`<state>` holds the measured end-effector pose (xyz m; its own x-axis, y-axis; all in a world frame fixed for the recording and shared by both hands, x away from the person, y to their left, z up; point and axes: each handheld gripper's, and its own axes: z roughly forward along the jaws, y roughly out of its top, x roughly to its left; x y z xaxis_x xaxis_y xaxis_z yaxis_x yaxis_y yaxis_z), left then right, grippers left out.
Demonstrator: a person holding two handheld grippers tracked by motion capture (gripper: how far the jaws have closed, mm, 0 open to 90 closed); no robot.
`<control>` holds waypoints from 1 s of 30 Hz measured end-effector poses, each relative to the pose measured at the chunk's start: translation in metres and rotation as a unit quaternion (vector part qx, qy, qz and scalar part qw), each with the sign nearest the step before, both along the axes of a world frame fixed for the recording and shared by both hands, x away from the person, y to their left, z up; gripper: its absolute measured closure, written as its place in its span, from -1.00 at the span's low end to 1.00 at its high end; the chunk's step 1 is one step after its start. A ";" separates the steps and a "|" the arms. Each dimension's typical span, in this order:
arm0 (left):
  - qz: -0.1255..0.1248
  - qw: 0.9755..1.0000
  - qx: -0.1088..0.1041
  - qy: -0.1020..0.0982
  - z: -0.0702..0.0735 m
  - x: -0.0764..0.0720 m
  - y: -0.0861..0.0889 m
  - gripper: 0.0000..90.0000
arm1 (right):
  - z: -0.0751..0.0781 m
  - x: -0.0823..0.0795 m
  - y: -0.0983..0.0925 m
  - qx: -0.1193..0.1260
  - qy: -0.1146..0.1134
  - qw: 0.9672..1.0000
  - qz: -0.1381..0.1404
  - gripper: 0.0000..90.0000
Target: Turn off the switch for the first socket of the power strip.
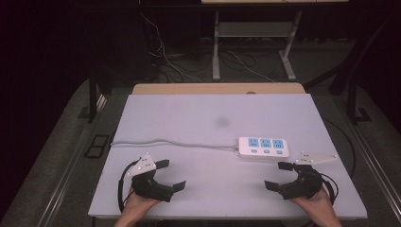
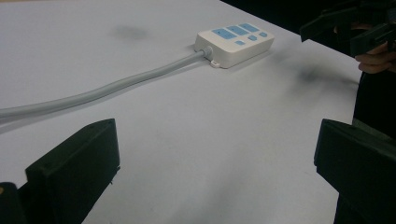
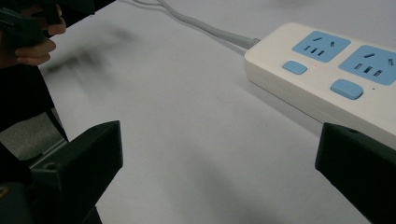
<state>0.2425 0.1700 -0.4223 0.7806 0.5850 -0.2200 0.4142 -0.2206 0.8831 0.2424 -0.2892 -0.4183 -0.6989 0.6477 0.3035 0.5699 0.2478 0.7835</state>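
Observation:
A white power strip (image 1: 263, 147) with blue sockets and buttons lies on the pale table (image 1: 208, 118), right of centre. Its grey cable (image 1: 170, 142) runs left to the table's left edge. My left gripper (image 1: 171, 174) rests near the front left, open, nothing between its jaws. My right gripper (image 1: 275, 175) sits at the front right, just below the strip, open and empty. The left gripper view has the strip (image 2: 233, 44) far ahead with its cable (image 2: 102, 88). In the right gripper view the strip (image 3: 327, 70) lies close, just beyond the right jaw.
A faint dark smudge (image 1: 222, 122) marks the table's middle. A wooden edge (image 1: 217, 88) runs along the table's far side. Beyond it, on the dark floor, stand a metal frame (image 1: 216, 47) and loose cables (image 1: 165, 56).

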 end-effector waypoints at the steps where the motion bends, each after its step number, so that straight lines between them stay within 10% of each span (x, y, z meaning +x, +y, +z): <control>1: 0.001 1.000 -0.001 0.000 0.000 0.000 0.000 -1.00 | 0.000 0.000 0.000 -0.003 -0.001 1.000 0.000 -0.99; 30: 0.000 1.000 -0.001 0.003 -0.001 0.000 0.001 -1.00 | 0.027 0.016 0.004 -0.037 0.018 0.999 0.023 -0.99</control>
<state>0.2426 0.1713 -0.4237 0.7791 0.5846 -0.2264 0.4200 -0.2186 0.8808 0.2585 -0.2855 -0.3911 -0.7177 0.6369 0.2815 0.5841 0.3305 0.7413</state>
